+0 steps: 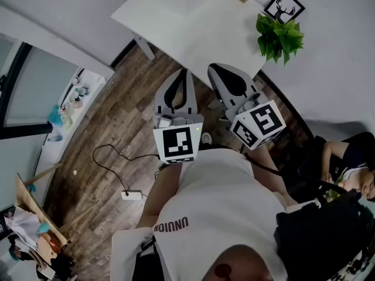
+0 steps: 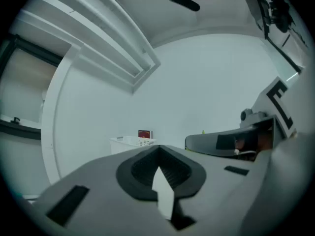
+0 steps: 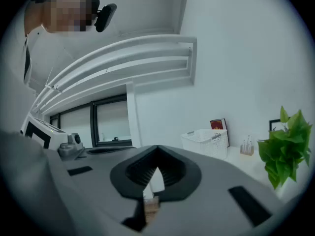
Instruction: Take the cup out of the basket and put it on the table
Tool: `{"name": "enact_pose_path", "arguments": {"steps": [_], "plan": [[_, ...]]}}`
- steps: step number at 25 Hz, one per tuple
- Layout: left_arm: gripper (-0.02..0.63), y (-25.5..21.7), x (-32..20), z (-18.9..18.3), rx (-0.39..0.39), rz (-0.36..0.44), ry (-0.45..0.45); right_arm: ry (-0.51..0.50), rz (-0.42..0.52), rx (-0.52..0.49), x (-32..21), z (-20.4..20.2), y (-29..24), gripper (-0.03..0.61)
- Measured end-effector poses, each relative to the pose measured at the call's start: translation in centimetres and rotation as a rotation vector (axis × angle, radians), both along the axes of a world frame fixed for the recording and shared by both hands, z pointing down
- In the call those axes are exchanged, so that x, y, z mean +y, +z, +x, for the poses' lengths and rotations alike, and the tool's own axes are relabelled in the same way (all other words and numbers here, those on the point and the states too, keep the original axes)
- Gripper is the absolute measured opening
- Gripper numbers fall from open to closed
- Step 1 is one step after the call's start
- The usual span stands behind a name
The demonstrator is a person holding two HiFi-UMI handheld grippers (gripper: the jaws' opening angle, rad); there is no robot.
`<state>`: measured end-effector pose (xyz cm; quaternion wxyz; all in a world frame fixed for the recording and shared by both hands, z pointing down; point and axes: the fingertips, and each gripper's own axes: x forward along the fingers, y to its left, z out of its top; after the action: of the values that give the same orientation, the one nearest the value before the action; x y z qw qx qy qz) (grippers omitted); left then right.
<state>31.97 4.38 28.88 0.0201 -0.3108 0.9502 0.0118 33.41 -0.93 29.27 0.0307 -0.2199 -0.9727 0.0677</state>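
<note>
Dark wood plank floor [image 1: 111,127], plain white walls [image 1: 334,57]. White bench [image 1: 193,34] stands against the wall, with a green leafy plant [image 1: 280,37] and framed deer picture [image 1: 283,6] near its right end. Dark-framed window [image 3: 93,124] on side wall. Black cable [image 1: 108,163] and white power strip [image 1: 132,195] on floor. Even indoor light.

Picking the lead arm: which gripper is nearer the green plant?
Right. The right gripper is by the near edge of the table, with the plant ahead to its right; the left gripper is beside it, on the side away from the plant.
</note>
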Motion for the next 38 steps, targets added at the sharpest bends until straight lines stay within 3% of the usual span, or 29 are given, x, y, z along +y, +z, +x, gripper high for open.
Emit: {"name": "enact_pose_path", "arguments": {"steps": [9,24,30,34,38], "plan": [[0.009,1.0,0.4,0.3,0.018,-0.048,0.016,0.002,0.003,0.001,0.4,0.0,0.0,0.017],[0.009,1.0,2.2,0.0,0.021,-0.047,-0.01,-0.004,0.009,0.009,1.6,-0.4,0.2,0.017],[0.009,1.1,4.4,-0.8,0.027,-0.047,-0.05,-0.008,-0.003,0.012,3.0,-1.6,0.2,0.017],[0.009,0.8,6.5,-1.6,0.019,0.012,-0.096,-0.017,-0.006,0.01,4.6,-2.7,0.4,0.017],[0.009,2.1,8.8,-2.2,0.043,-0.044,-0.124,-0.026,-0.007,0.016,6.1,-3.6,1.1,0.017]]}}
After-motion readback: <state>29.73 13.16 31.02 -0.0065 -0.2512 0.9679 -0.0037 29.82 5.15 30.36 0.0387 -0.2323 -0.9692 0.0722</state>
